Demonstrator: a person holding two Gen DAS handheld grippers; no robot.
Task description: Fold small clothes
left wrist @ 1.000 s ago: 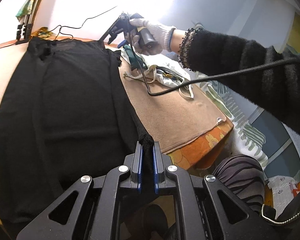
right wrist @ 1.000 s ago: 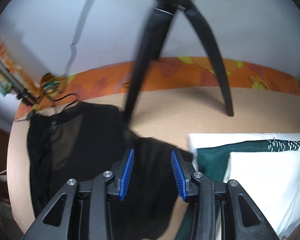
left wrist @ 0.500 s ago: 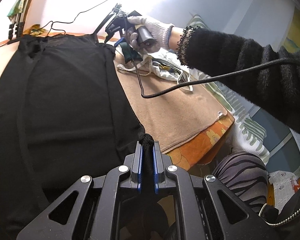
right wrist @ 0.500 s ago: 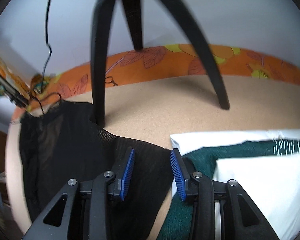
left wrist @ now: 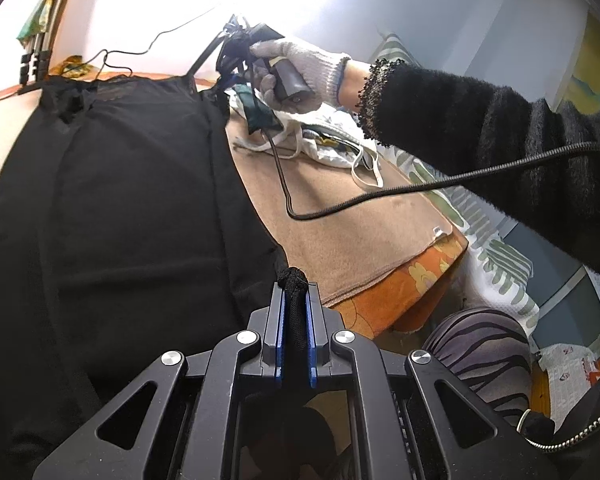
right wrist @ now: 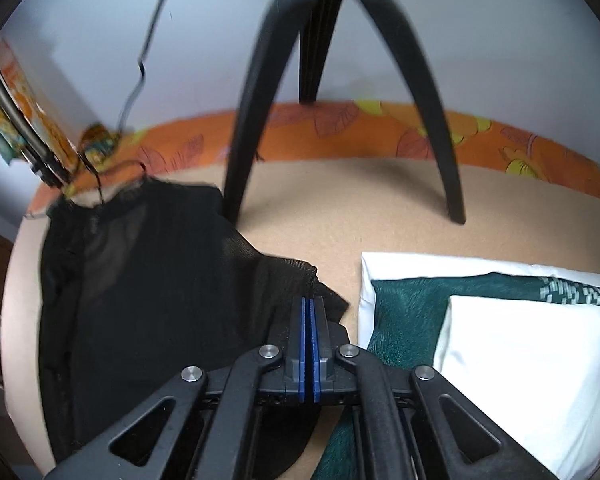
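Note:
A black mesh garment (left wrist: 132, 184) lies spread flat on a tan blanket (left wrist: 340, 220). My left gripper (left wrist: 295, 284) is shut on a bunched near corner of it, and black fabric sticks up between the blue pads. In the right wrist view, my right gripper (right wrist: 309, 304) is shut, its pads pressed together on the far corner of the black garment (right wrist: 148, 280). The left wrist view shows a gloved hand (left wrist: 300, 68) holding that right gripper (left wrist: 225, 82) at the garment's far right edge.
Folded green and white clothes (right wrist: 480, 340) lie just right of the right gripper. Black tripod legs (right wrist: 252, 100) stand on the blanket behind the garment. A black cable (left wrist: 420, 188) droops across the blanket. The orange bed edge (left wrist: 400, 288) and a striped knee (left wrist: 480, 344) are at the lower right.
The right gripper's jaws stood apart over the garment's corner and have closed on it. The left gripper has kept its grip on the near corner.

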